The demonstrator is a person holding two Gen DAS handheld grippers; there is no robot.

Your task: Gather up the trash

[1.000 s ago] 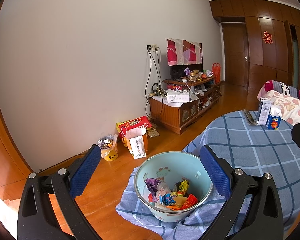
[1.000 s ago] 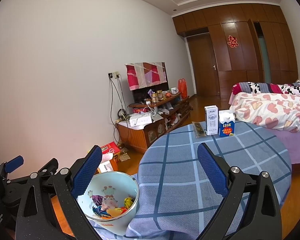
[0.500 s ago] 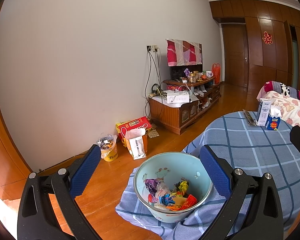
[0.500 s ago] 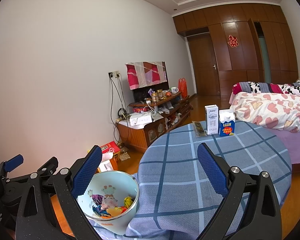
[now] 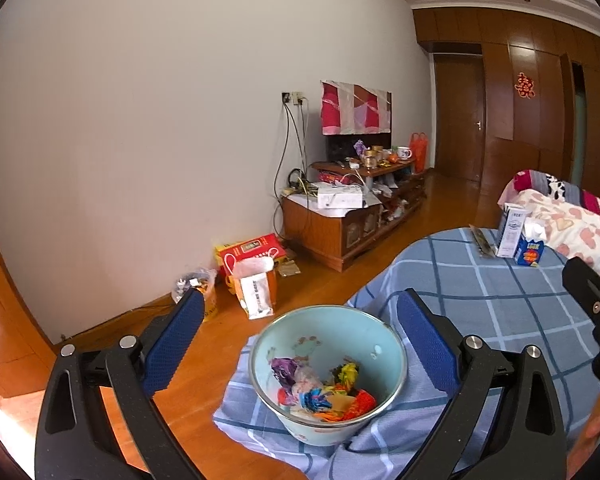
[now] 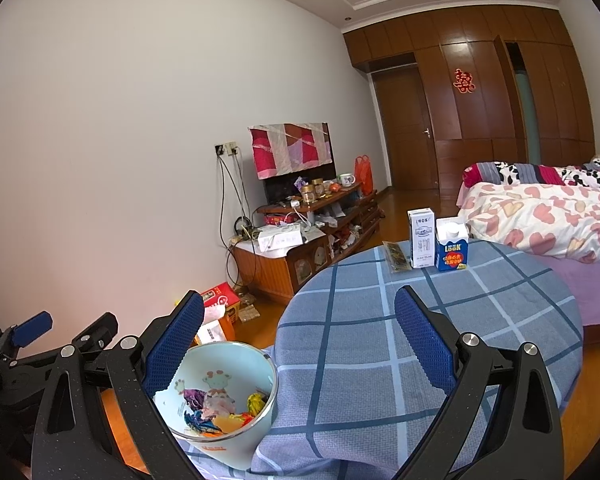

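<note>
At 6 o'clock on the bench (image 6: 380,360), a pale-blue enamel bin (image 5: 328,372) holds candy wrappers (image 5: 320,392); both grippers, left gripper (image 5: 300,328) and right gripper (image 6: 300,324), have jaws spread, empty.

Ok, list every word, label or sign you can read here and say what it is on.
"LOOK": blue carton on the table.
Red double-happiness sign: wooden wardrobe door.
White carton: print too small to read.
Red box and white bag on the floor: print blurred.

Left gripper (image 5: 298,326) and right gripper (image 6: 299,324): jaws wide apart.
</note>
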